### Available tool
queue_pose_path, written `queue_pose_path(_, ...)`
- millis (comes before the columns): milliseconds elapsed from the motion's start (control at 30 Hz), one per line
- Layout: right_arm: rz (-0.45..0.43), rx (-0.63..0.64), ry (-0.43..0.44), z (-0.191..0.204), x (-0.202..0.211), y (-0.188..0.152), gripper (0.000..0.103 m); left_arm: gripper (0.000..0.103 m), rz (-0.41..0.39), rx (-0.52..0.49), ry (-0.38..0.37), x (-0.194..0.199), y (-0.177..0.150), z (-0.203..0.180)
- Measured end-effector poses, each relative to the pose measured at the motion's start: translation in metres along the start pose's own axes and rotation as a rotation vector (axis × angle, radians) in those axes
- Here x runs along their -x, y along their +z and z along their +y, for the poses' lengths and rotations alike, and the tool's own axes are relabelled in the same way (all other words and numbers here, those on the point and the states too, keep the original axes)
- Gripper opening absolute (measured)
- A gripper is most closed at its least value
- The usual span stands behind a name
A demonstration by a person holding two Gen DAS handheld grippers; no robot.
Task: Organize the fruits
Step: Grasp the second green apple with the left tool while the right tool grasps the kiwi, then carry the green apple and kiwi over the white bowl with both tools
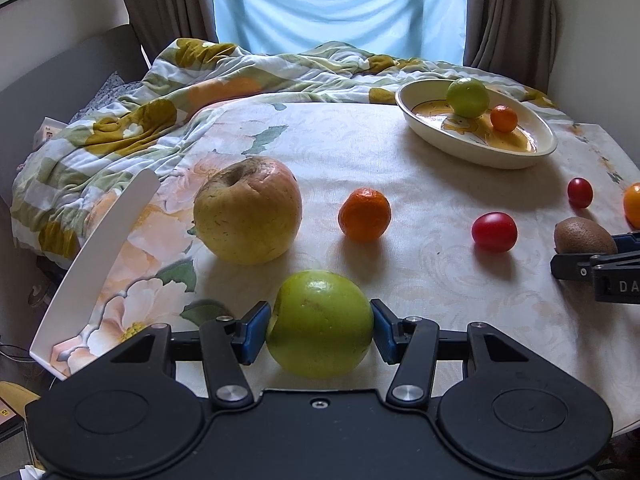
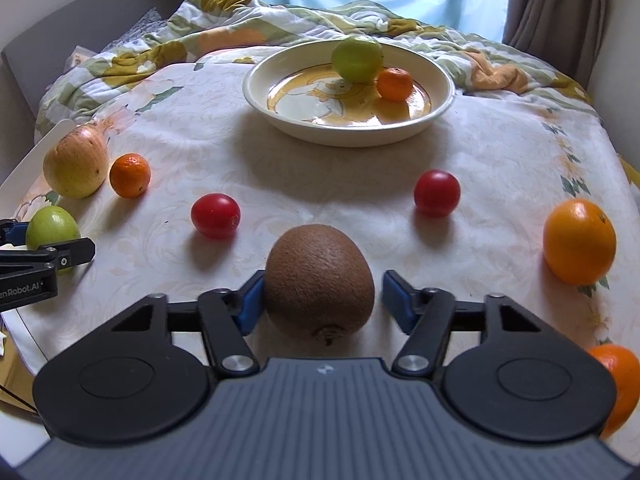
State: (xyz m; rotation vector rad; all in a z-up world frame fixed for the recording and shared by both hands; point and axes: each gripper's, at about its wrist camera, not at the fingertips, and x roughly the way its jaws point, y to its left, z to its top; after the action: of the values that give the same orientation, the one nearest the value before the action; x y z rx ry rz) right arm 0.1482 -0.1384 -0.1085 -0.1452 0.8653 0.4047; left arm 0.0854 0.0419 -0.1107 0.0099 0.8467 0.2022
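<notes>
Green apple (image 1: 320, 324) was clamped between the left gripper (image 1: 320, 330) pads on the table (image 1: 400, 152); right gripper (image 2: 323, 300) jaws were apart around the kiwi (image 2: 320, 280), right pad not yet seated, so full closure was advised before lifting to the bowl (image 2: 444, 92).

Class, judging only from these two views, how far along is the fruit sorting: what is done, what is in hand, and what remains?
Done: a green apple and a small mandarin lie in the dish.
In hand: the left tool grips a second green apple; the right tool brackets the kiwi, one pad not visibly touching.
Left: the yellow apple, loose mandarin, two tomatoes and oranges.
</notes>
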Motion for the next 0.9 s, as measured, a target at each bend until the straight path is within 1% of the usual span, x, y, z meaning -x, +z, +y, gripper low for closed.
queue_pose_path(100, 0.008, 0.002, -0.010, 0.002, 0.001, 0.003, 0.069, 0.058, -0.009, 0.003, -0.004, 0.008, 0.001, 0.000)
queue_pose_path(200, 0.007, -0.017, 0.000, 0.001, 0.006, 0.004, 0.069, 0.058, -0.015, 0.002, -0.010, 0.015, 0.003, -0.001)
queue_pose_path(433, -0.022, -0.038, 0.000, 0.000, 0.032, 0.010, 0.069, 0.058, -0.048, 0.010, -0.036, 0.038, 0.016, -0.004)
queue_pose_path(667, -0.059, -0.044, -0.005, -0.004, 0.064, 0.023, 0.069, 0.058, -0.098, 0.000, -0.063, 0.067, 0.039, -0.008)
queue_pose_path(733, -0.072, -0.047, -0.004, -0.005, 0.073, 0.028, 0.069, 0.058, -0.108, -0.023, -0.076, 0.072, 0.047, -0.010)
queue_pose_path(833, -0.088, -0.046, -0.007, -0.007, 0.085, 0.038, 0.069, 0.058, -0.122, -0.025, -0.092, 0.080, 0.062, -0.013)
queue_pose_path(900, -0.102, -0.043, -0.003, -0.009, 0.092, 0.045, 0.069, 0.058, -0.145, -0.023, -0.098, 0.085, 0.070, -0.014)
